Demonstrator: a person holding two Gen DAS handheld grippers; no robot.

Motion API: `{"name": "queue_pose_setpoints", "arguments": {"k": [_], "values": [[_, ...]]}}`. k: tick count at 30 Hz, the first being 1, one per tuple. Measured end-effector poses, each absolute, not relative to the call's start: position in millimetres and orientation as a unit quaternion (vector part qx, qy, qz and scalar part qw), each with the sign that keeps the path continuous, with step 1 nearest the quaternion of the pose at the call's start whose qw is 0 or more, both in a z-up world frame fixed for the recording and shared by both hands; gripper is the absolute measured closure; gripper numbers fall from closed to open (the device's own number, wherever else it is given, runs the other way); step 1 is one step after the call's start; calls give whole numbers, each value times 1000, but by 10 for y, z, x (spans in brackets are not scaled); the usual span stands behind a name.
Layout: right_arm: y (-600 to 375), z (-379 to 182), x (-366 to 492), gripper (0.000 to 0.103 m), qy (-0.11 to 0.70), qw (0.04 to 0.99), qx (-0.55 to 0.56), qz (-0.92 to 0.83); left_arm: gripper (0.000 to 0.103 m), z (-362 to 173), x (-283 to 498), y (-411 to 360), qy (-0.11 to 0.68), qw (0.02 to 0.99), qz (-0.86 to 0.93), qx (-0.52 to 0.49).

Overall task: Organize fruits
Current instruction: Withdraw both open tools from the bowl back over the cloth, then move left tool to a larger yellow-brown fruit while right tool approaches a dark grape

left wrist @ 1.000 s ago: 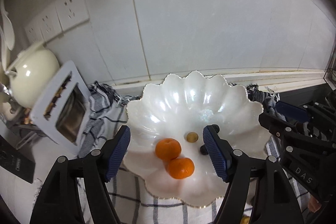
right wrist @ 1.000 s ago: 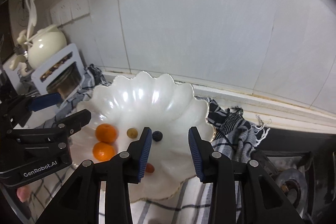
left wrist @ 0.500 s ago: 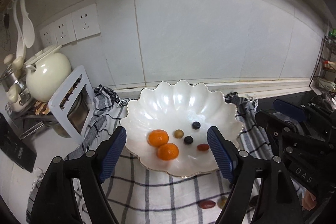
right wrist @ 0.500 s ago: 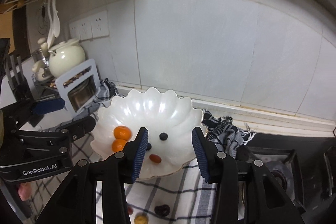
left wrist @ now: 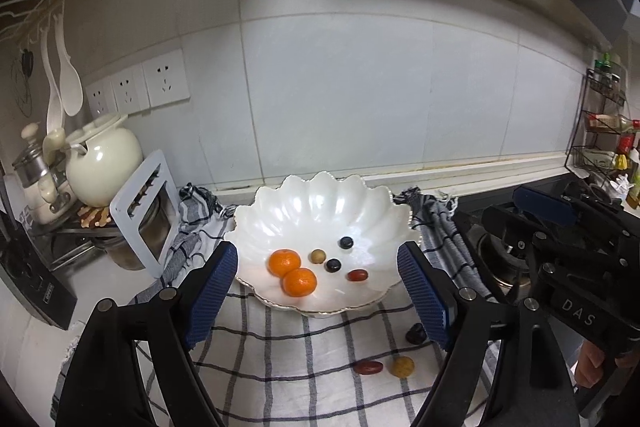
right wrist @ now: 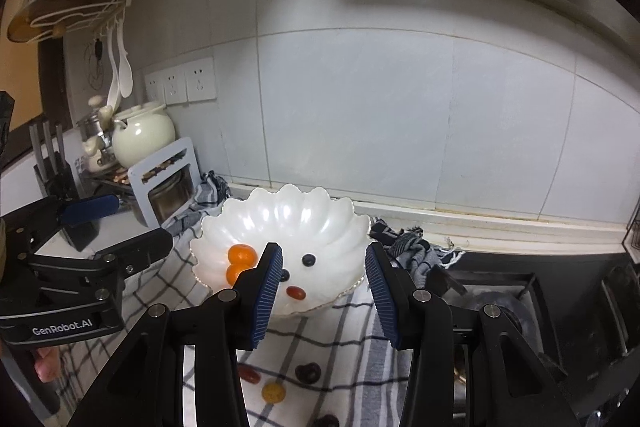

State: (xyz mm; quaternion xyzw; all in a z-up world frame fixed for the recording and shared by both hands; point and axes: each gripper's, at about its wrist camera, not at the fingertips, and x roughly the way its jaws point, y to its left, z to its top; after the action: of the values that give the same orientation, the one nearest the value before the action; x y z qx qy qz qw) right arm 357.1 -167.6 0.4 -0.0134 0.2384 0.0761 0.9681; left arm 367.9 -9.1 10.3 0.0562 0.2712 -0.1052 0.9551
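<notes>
A: Six fruits lie in the scalloped white bowl (left wrist: pixel 320 199): two mandarins (left wrist: pixel 285 262) at its left, a yellowish grape (left wrist: pixel 317 256), two dark berries (left wrist: pixel 333 265) and a red grape (left wrist: pixel 357 275) nearest its front rim.

B: And the grippers?

A: Both have pulled back and up from the bowl over the last second. The bowl filled each view then; now the checked cloth (left wrist: pixel 280 355) in front of it shows. The left gripper (left wrist: pixel 320 291) has just been opening wider, and its jaws stand well apart with nothing between them. The right gripper (right wrist: pixel 322 293) has also spread a little and is likewise empty.

B: So what's left?

A: Loose fruit on the cloth on the near side of the bowl: a red grape (left wrist: pixel 368 367), a yellow grape (left wrist: pixel 402 366) and a dark one (left wrist: pixel 416 333) by the left gripper's right jaw. The right wrist view shows one more dark fruit (right wrist: pixel 326 420) nearer still.

B: Then the retreat reads as lining up another pick.

A: I'd judge so; the task is partway done.
</notes>
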Motion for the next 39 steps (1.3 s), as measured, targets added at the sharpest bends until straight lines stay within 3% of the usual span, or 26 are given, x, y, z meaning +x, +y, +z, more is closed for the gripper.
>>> {"name": "queue_pose_setpoints", "arguments": {"k": [16,39], "values": [[-1781,-167,3106,58,241,968,-23,68,20,-121,3254,-188,270,952,-128,70],[-1770,-727,2856,58,315,946,-21,75,20,-647,2997,-317,296,935,-169,98]]}}
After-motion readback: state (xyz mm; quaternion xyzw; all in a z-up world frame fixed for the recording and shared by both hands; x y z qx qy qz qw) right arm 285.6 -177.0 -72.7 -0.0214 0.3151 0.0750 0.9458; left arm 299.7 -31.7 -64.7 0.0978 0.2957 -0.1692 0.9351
